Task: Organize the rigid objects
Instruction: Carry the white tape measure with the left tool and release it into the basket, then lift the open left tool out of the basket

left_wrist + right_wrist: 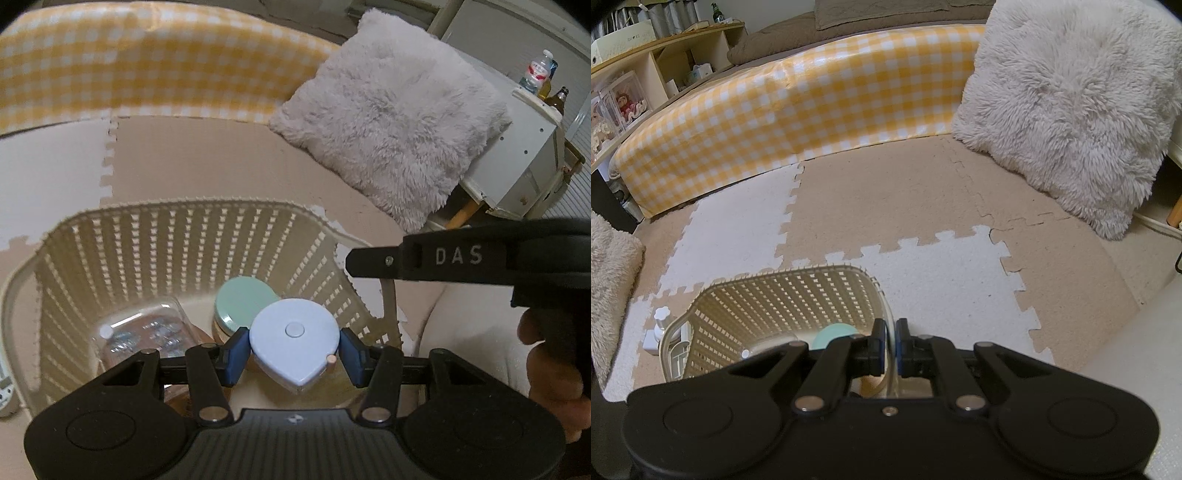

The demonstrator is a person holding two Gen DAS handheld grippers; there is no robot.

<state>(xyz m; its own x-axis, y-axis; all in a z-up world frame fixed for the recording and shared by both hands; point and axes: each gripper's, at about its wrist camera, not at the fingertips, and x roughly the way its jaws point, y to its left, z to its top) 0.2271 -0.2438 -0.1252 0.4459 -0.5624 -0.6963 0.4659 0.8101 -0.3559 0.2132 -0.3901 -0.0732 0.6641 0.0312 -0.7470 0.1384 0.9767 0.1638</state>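
Left wrist view: a pale blue teardrop-shaped case [294, 338] is clamped between the blue pads of the left gripper [293, 350], held over the cream slatted basket [159, 236]. Inside the basket a mint round tin [242, 304] and a clear blister pack [144, 332] are seen.

Right wrist view: the right gripper [891, 345] is seen closed on the basket's rim [889, 325], at the basket's right edge, on the foam floor mat [923, 206].

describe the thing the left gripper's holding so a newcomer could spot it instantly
Find the cream lattice basket on the foam mat. Over its open top, the left gripper clamps a pale blue teardrop-shaped case with a round centre button; the mint lid behind is a plain circle.
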